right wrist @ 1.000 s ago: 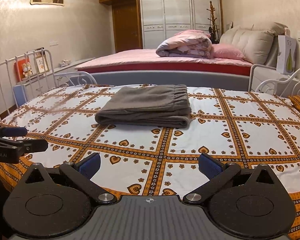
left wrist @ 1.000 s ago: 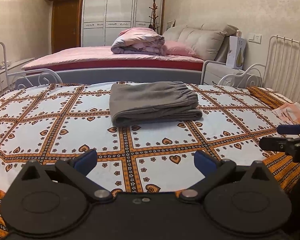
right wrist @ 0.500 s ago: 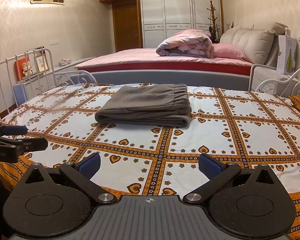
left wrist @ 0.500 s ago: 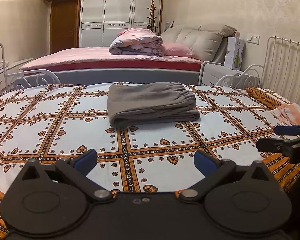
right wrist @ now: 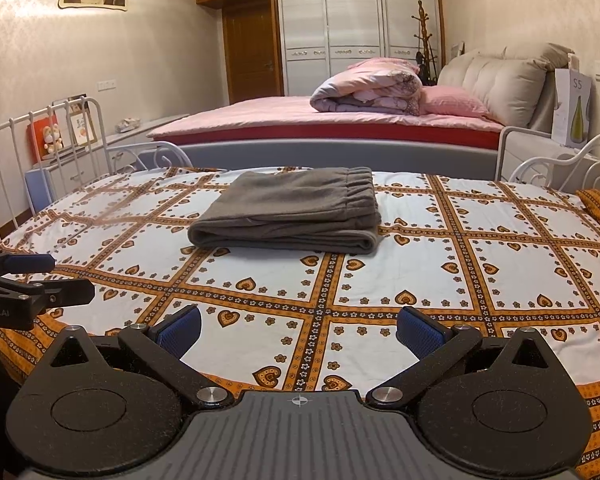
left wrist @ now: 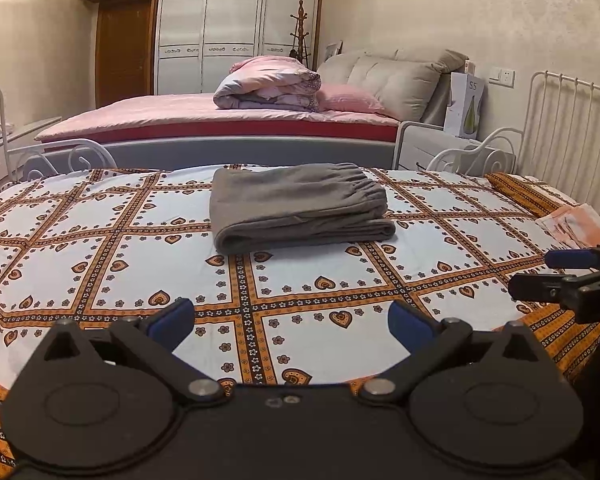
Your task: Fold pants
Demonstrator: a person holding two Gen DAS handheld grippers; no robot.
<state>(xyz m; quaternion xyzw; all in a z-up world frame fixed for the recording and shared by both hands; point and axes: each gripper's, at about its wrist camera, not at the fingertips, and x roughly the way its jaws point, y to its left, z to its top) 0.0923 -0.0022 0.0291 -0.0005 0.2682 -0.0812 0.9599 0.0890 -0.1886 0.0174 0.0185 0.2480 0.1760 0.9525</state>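
Observation:
Grey pants (left wrist: 300, 206) lie folded in a compact stack on the patterned bedsheet (left wrist: 100, 248), elastic waistband at the far right. They also show in the right wrist view (right wrist: 292, 208). My left gripper (left wrist: 290, 322) is open and empty, held near the bed's front edge, well short of the pants. My right gripper (right wrist: 300, 326) is open and empty, likewise at the front edge. Each gripper shows at the edge of the other's view: the right one (left wrist: 540, 276) and the left one (right wrist: 68, 280).
White metal bed rails (left wrist: 572, 120) stand at the right and at the left (right wrist: 40, 140). An orange cloth (left wrist: 576, 226) lies at the sheet's right edge. Behind is a pink bed (right wrist: 320, 120) with a rolled quilt, a white nightstand (left wrist: 432, 148) and a wardrobe.
Both grippers stay open and empty. The left wrist view has shifted slightly, with the pants a little lower and to the left. The pants have not moved.

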